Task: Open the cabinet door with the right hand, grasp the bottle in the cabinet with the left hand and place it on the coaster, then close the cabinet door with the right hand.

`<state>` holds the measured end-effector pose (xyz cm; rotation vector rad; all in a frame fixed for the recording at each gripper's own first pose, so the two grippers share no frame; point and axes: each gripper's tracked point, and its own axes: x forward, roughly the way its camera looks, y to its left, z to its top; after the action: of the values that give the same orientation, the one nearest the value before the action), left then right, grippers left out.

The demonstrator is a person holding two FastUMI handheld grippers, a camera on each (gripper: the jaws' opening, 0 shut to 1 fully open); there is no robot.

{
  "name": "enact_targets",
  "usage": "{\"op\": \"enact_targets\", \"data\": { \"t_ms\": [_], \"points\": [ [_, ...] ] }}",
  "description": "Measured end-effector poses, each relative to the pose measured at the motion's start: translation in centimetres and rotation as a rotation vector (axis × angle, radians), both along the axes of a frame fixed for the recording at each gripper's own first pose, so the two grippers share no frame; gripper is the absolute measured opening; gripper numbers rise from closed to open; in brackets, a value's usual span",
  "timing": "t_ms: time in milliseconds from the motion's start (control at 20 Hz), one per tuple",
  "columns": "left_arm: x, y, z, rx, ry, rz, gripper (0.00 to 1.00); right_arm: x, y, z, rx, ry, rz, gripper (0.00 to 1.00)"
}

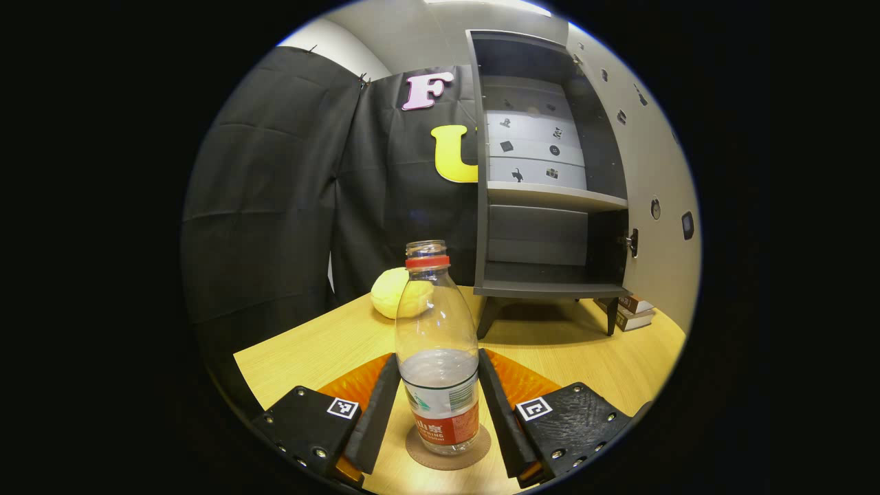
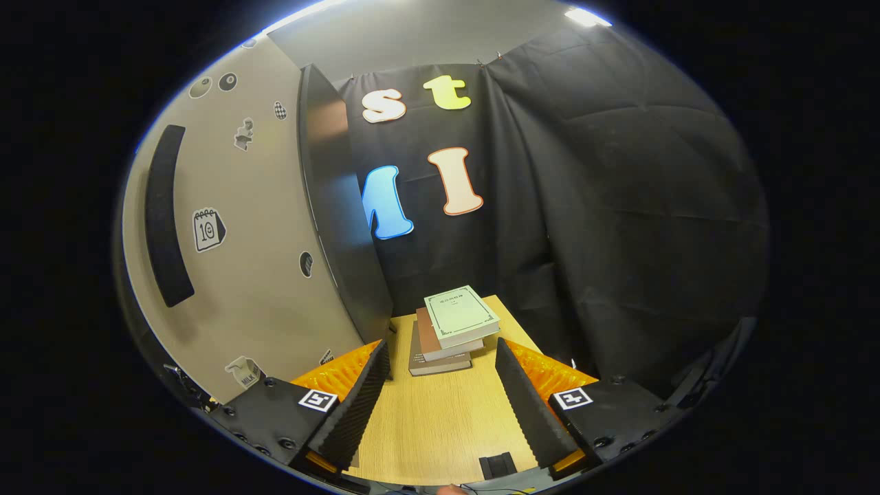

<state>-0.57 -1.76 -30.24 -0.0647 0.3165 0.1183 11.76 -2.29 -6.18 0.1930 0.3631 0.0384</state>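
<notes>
Clear plastic bottle (image 1: 438, 357), red ring at the neck, no cap, part full, stands upright on the round brown coaster (image 1: 447, 450) on the wooden table (image 1: 330, 344). So the placing step looks done or nearly so; what's left is letting go and shutting the door.

Left gripper (image 1: 440, 412): fingers sit either side of the bottle's lower body, very close. Whether they press on it or have just let go, I cannot tell (no clear gap, no visible squeeze).

Cabinet (image 1: 550, 199) stands open behind the bottle, shelves bare, its door (image 2: 254, 227) swung wide to the side. A yellow ball-like thing (image 1: 393, 292) lies near the cabinet's foot.

Right gripper (image 2: 440, 405): spread wide, holding nothing, touching nothing; it hovers just beside the door's face, w/ a stack of books (image 2: 454, 330) ahead on the table.

Next, as I judge it: left gripper opens and backs straight off w/o tipping the bottle, then the right one pushes the door round till it shuts. Risk: uncapped bottle, a nudge spills it.
</notes>
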Motion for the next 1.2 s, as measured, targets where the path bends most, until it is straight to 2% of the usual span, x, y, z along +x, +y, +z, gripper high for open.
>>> {"op": "enact_targets", "data": {
  "t_ms": [100,150,200,350,400,750,1200],
  "points": [
    [-0.7,-0.5,-0.5,0.014,0.019,-0.009,0.65,-0.1,0.3,0.1,-0.004,-0.001,0.010,0.92],
    [-0.8,-0.6,-0.6,0.019,0.028,-0.010,0.66,-0.2,0.5,0.1,-0.004,-0.001,0.015,0.98],
    [-1.0,-0.6,-0.5,0.023,0.030,-0.008,0.67,-0.2,0.7,0.1,-0.005,-0.002,0.019,0.92],
    [-1.3,-0.7,-0.6,0.042,0.066,-0.018,0.67,-0.3,1.1,0.2,-0.007,-0.005,0.028,0.92],
    [-1.4,-0.6,-0.4,0.055,0.072,-0.018,0.67,-0.4,1.2,0.2,-0.006,-0.010,0.030,0.98],
    [-1.4,0.1,2.5,0.062,0.033,-0.017,0.67,-0.6,1.3,0.4,0.003,-0.018,0.036,0.98],
    [-1.0,1.6,10.2,0.088,-0.064,0.017,0.67,-0.4,2.1,3.6,-0.002,-0.087,0.086,0.98]
  ]
}}
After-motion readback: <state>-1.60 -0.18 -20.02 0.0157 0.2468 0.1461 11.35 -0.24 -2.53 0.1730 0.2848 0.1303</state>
